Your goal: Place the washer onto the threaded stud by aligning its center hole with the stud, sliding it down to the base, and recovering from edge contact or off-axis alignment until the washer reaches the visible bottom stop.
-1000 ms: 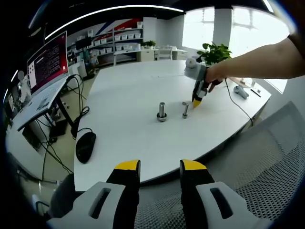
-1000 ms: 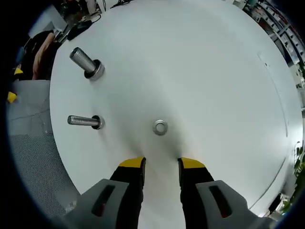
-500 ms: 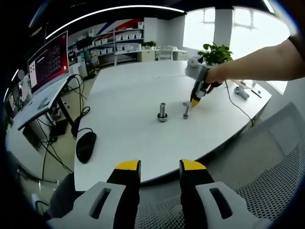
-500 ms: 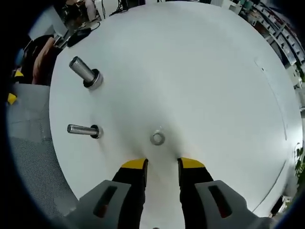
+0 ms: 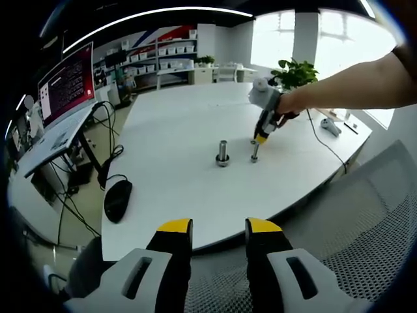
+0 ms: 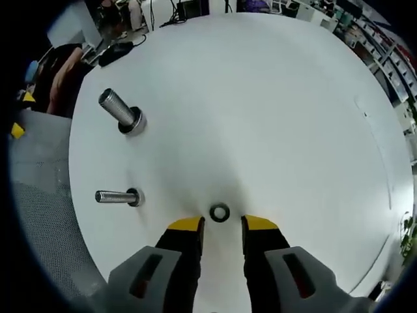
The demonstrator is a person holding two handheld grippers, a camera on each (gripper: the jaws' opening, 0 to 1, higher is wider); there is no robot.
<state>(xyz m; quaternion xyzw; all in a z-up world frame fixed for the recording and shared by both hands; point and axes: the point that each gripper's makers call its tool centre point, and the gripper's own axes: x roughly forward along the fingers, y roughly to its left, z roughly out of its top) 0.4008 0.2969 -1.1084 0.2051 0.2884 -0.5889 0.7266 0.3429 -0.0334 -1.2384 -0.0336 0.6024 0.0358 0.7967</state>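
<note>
On my right gripper view the washer [image 6: 219, 212] lies flat on the surface [image 6: 273, 117], just ahead of my right gripper [image 6: 219, 227], level with its fingers [image 6: 186, 225]. The thin stud [image 6: 117, 196] stands left of it, the thick stud [image 6: 122, 111] beyond that. On the left gripper view, a mouse [image 5: 117, 199] sits near the surface's left edge.

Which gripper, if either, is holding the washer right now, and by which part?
Neither. The washer lies flat on the white table, just ahead of the open right gripper. The left gripper is open and holds nothing.
</note>
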